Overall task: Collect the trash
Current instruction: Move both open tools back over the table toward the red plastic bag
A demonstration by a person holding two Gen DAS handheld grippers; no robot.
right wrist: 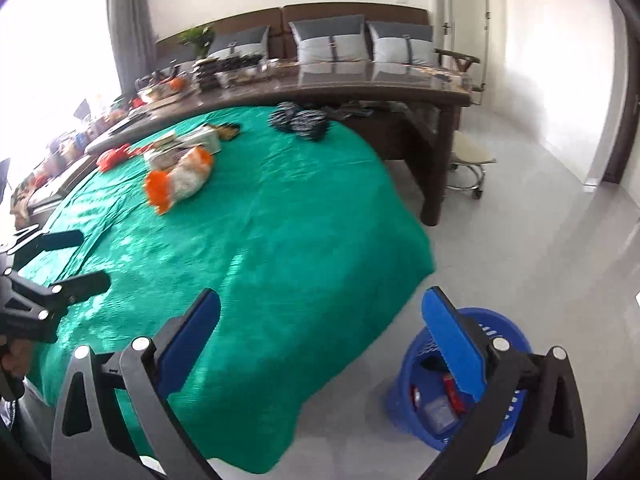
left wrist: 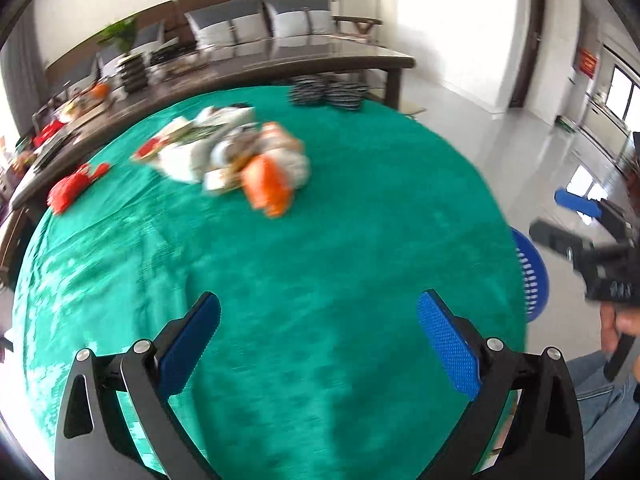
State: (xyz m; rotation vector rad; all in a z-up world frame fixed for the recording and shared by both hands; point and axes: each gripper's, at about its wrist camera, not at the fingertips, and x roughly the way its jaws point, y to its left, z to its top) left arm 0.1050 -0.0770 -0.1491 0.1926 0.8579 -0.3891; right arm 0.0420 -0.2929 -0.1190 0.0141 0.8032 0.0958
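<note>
Both grippers hover with jaws wide and hold nothing — left gripper (left wrist: 318,322) above the green-covered desk (left wrist: 320,240), right gripper (right wrist: 320,320) past its edge. Wrapper trash (left wrist: 240,156) lies heaped on the desk's far side; the blue basket (right wrist: 416,364) stands on the floor beside the desk — some items inside.

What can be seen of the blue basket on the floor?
The blue basket is a round plastic bin with slotted walls, standing upright on the pale floor beside the corner of the green-covered table. It already holds several pieces of trash, including something red and a clear or greyish packet; details are blurred. The right claw, open, partly hides its rim. Nothing grips it. The left wrist view shows only its slotted side past the table edge.
</note>
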